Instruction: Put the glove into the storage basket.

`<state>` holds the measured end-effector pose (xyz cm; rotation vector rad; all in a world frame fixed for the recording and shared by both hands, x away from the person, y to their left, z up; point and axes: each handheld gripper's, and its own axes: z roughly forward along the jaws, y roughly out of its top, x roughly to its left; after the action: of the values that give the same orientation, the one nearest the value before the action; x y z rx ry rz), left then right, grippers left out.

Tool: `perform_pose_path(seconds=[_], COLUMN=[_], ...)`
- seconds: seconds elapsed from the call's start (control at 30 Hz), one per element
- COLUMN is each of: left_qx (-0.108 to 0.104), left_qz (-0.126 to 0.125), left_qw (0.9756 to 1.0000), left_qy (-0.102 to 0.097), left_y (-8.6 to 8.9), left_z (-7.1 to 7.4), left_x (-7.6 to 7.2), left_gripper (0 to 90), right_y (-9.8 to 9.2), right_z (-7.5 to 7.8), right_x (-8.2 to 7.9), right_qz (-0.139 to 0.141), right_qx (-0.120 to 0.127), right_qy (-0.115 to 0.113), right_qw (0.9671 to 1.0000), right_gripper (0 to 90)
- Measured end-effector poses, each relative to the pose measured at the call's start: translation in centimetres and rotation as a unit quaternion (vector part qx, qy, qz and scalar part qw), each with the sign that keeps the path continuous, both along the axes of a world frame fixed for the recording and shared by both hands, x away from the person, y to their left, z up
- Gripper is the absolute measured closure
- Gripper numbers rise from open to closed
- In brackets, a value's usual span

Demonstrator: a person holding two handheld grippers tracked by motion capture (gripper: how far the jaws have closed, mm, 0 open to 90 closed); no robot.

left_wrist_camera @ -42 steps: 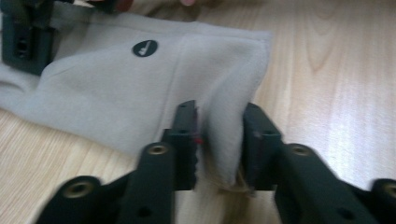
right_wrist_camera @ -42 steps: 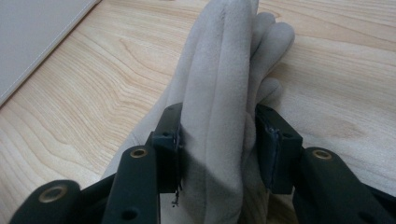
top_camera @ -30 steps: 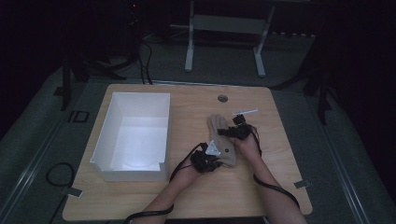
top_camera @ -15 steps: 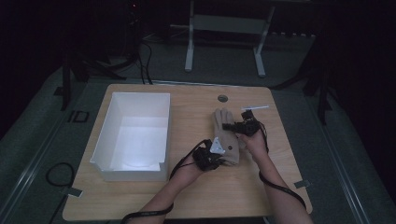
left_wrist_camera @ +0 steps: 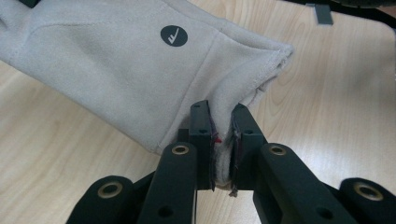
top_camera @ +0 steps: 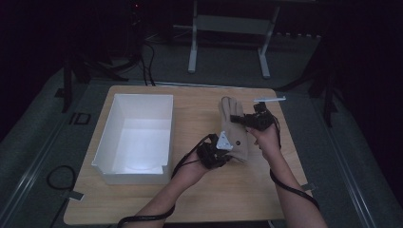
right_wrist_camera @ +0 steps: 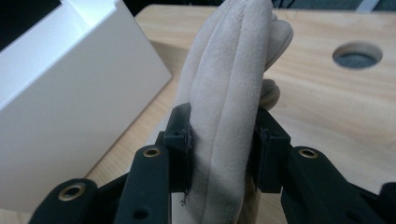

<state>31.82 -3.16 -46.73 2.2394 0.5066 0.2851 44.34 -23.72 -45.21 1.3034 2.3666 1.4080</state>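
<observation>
Two tools hold the one beige glove (top_camera: 234, 130) at this moment, and it lies stretched between them on the table (top_camera: 199, 199), just right of the white box (top_camera: 138, 137). Your left tool (left_wrist_camera: 219, 144) has its jaws pinched nearly together on the edge of the cuff, with only the doubled fabric between them. Your right tool (right_wrist_camera: 224, 140) clamps the bunched fingers of the glove, its jaws set wider because they span several fingers at once.

If the box is where it goes, lift both ends together so the glove stays level and neither grip has to take the full pull. The cuff hold is shallow, right at the hem, so avoid tugging the two tools apart; that is where it would most likely slip. Carry it leftward high enough to clear the box's near wall, and keep the trailing cables off the rim. Release only once the glove hangs inside the walls.
</observation>
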Motion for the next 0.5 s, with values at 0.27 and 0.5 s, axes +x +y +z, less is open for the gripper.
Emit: perform_pose_path(seconds=[0.27, 0.5], left_qx=[0.006, 0.007], left_qz=[0.003, 0.013], left_qw=[0.9998, 0.9995], left_qy=[-0.018, -0.026], left_y=[0.9, 2.3], left_z=[3.2, 5.0], left_x=[-0.5, -0.6], left_gripper=[82.6, 82.5], right_y=[0.7, 1.7], right_z=[3.4, 5.5], right_x=[-0.5, -0.4], right_qz=[0.008, 0.015], right_qx=[0.007, 0.020], right_qy=[-0.023, -0.032], right_qw=[0.9997, 0.9992], right_gripper=[64.3, 64.3])
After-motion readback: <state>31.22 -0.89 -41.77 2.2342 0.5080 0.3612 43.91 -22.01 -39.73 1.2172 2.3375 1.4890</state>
